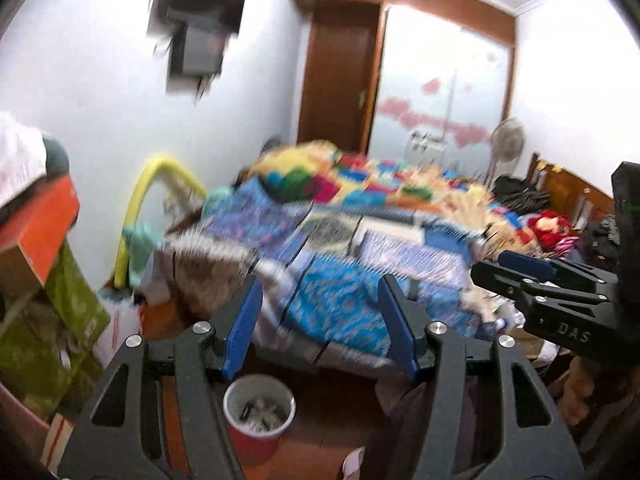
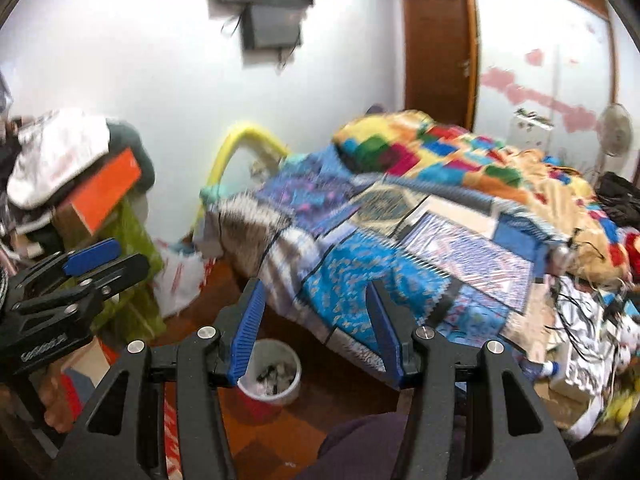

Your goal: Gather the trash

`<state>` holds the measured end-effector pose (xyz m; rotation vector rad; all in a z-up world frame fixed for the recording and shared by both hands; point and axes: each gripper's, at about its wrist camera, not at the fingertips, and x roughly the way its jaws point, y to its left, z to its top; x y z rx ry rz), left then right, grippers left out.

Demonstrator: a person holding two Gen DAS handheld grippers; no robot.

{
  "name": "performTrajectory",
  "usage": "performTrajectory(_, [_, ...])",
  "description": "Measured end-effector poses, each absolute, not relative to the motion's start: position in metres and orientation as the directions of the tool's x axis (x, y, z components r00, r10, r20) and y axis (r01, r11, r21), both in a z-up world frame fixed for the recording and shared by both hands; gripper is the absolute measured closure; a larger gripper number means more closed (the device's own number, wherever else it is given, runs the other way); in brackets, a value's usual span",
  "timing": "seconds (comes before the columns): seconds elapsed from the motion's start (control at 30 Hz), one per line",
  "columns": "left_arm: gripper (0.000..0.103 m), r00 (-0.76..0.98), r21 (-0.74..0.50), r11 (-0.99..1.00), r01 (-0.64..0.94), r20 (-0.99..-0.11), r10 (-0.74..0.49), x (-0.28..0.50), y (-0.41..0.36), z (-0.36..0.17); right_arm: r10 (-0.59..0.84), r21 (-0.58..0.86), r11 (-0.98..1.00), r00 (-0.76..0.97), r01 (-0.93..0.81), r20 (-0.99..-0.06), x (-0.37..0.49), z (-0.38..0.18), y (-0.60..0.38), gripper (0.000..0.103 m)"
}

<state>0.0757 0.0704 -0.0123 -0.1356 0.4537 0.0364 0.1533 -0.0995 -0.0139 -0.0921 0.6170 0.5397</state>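
Note:
A red trash bin [image 1: 259, 416] with a white rim stands on the wood floor below both grippers; scraps lie inside it. It also shows in the right wrist view [image 2: 272, 376]. My left gripper [image 1: 320, 304] is open and empty, held above the bin at the foot of the bed. My right gripper [image 2: 316, 308] is open and empty too, just to the right of the left one. The right gripper shows at the right edge of the left wrist view [image 1: 520, 272]; the left gripper shows at the left edge of the right wrist view [image 2: 100, 260]. Both views are motion-blurred.
A bed with colourful quilts [image 1: 352, 240] fills the middle. Boxes and green bags [image 1: 48, 300] pile at the left. A white plastic bag [image 2: 180, 280] lies by the wall. Clutter and cables [image 2: 580, 332] cover the bed's right side. A fan [image 1: 506, 140] stands at the back.

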Motion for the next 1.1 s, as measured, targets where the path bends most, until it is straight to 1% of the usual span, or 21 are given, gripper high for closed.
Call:
performTrajectory(0.13, [0.044, 0.926, -0.121, 0.993, -0.014, -0.375, -0.033, 0.045, 0.052, 0.003, 0.431, 0.080, 0.888, 0.760, -0.453, -0.486, 0.115, 0.005, -0.122, 0.054])
performTrajectory(0.23, [0.044, 0.937, -0.107, 0.994, -0.007, -0.348, -0.031, 0.027, 0.040, 0.006, 0.400, 0.070, 0.909, 0.809, -0.412, -0.432, 0.086, 0.013, -0.134, 0.054])
performTrajectory(0.27, [0.042, 0.942, -0.103, 0.995, -0.006, -0.335, -0.029, 0.020, 0.037, 0.007, 0.378, 0.058, 0.919, 0.830, -0.390, -0.410, 0.075, 0.015, -0.136, 0.054])
performTrajectory(0.3, [0.040, 0.944, -0.108, 0.994, -0.003, -0.329, -0.033, 0.015, 0.035, 0.008, 0.363, 0.049, 0.926, 0.843, -0.375, -0.397, 0.070, 0.016, -0.138, 0.051])
performTrajectory(0.33, [0.036, 0.945, -0.117, 0.993, 0.004, -0.324, -0.042, 0.010, 0.034, 0.008, 0.339, 0.035, 0.935, 0.863, -0.352, -0.374, 0.061, 0.018, -0.139, 0.044])
performTrajectory(0.37, [0.033, 0.946, -0.128, 0.992, 0.010, -0.321, -0.051, 0.006, 0.034, 0.007, 0.328, 0.028, 0.939, 0.873, -0.342, -0.362, 0.055, 0.018, -0.141, 0.041])
performTrajectory(0.43, [0.027, 0.945, -0.133, 0.991, 0.010, -0.323, -0.053, -0.001, 0.032, 0.005, 0.297, 0.006, 0.950, 0.899, -0.312, -0.322, 0.042, 0.019, -0.143, 0.031])
performTrajectory(0.47, [0.020, 0.945, -0.126, 0.992, 0.007, -0.323, -0.048, -0.005, 0.031, 0.004, 0.284, -0.004, 0.954, 0.907, -0.300, -0.310, 0.038, 0.020, -0.144, 0.028])
performTrajectory(0.5, [0.013, 0.946, -0.116, 0.993, 0.003, -0.321, -0.041, -0.008, 0.029, 0.003, 0.267, -0.017, 0.958, 0.916, -0.285, -0.299, 0.033, 0.020, -0.143, 0.020])
performTrajectory(0.53, [0.010, 0.947, -0.110, 0.994, -0.001, -0.320, -0.034, -0.011, 0.028, 0.002, 0.257, -0.022, 0.961, 0.921, -0.276, -0.293, 0.031, 0.020, -0.144, 0.012])
performTrajectory(0.57, [0.005, 0.947, -0.103, 0.995, -0.005, -0.319, -0.028, -0.013, 0.027, 0.001, 0.253, -0.023, 0.962, 0.923, -0.271, -0.289, 0.029, 0.020, -0.144, 0.008])
performTrajectory(0.6, [0.002, 0.947, -0.101, 0.995, -0.004, -0.319, -0.028, -0.014, 0.026, 0.000, 0.248, -0.017, 0.964, 0.925, -0.264, -0.286, 0.027, 0.019, -0.145, 0.003])
performTrajectory(0.63, [0.001, 0.947, -0.100, 0.995, -0.006, -0.321, -0.027, -0.013, 0.026, -0.002, 0.247, -0.010, 0.966, 0.926, -0.260, -0.285, 0.027, 0.018, -0.146, 0.001])
performTrajectory(1.1, [0.001, 0.941, -0.096, 0.995, -0.013, -0.338, -0.020, -0.014, 0.021, -0.008, 0.235, 0.034, 0.971, 0.917, -0.237, -0.323, 0.018, 0.008, -0.161, 0.000])
